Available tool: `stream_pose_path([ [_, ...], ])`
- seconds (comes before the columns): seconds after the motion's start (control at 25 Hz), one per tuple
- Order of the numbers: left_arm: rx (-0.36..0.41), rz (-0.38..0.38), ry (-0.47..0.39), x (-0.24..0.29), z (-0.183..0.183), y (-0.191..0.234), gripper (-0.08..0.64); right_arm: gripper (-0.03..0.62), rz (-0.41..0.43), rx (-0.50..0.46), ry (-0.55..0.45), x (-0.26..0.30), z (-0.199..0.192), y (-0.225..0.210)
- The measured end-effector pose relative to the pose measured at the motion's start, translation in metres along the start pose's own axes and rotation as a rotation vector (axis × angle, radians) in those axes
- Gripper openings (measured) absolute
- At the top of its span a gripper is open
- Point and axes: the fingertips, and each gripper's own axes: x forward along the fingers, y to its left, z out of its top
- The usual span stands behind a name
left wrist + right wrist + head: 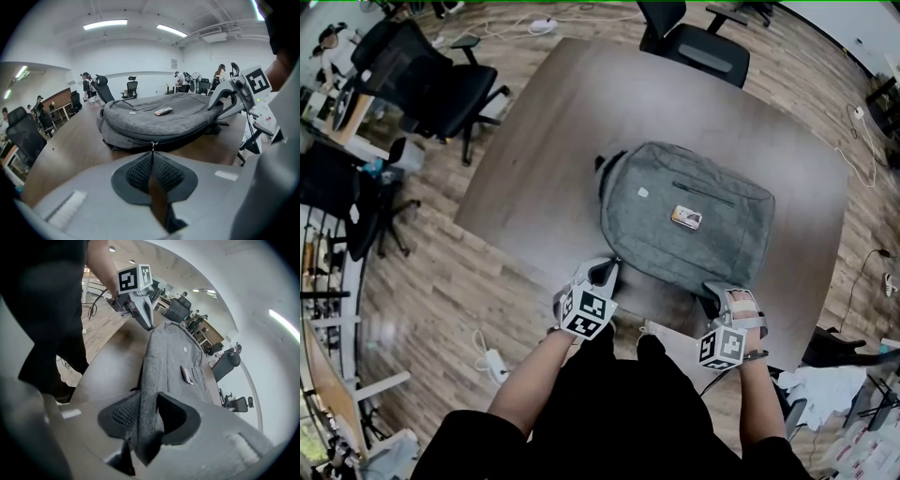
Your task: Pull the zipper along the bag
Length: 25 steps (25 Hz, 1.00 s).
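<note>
Two grippers at a grey bag [684, 220] on the counter [534, 131], left gripper [606, 273] fingers pinched on the zipper pull [152, 146], right gripper [725, 298] fingers clamped on its edge

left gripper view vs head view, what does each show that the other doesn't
Only the left gripper view: the left gripper closed on the zipper pull, the zipper track along the side of the backpack, and the ceiling lights.

Only the head view: the whole outline of the table and the wooden floor around it.

Both: the grey backpack, the small patch on top of it, and the right gripper gripping the bag's edge.
</note>
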Motion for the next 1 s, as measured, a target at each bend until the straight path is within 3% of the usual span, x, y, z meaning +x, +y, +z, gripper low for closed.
stream_pose_path([
  [0.2,-0.019,-0.003,-0.005,-0.002,0.006,-0.004,0.026,0.163,0.054,0.076,0.009,-0.004,0.005,-0.002],
  [0.28,-0.012,-0.003,-0.009,-0.002,0.008,-0.005,0.026,0.196,0.07,0.13,-0.036,-0.01,0.021,-0.003],
  [0.44,-0.002,0.0,-0.013,-0.003,0.011,-0.006,0.026,0.196,0.075,0.203,-0.156,-0.005,0.072,-0.005],
  [0.72,-0.006,-0.002,-0.026,-0.006,0.013,-0.009,0.026,0.256,0.032,0.048,-0.186,0.048,0.146,-0.004],
  [0.92,0.006,-0.012,-0.039,-0.006,0.014,-0.009,0.026,0.239,0.03,0.059,-0.133,0.074,0.148,-0.012],
  [1.0,0.005,-0.018,-0.043,-0.005,0.014,-0.01,0.026,0.138,0.008,0.102,-0.139,0.075,0.147,-0.019],
])
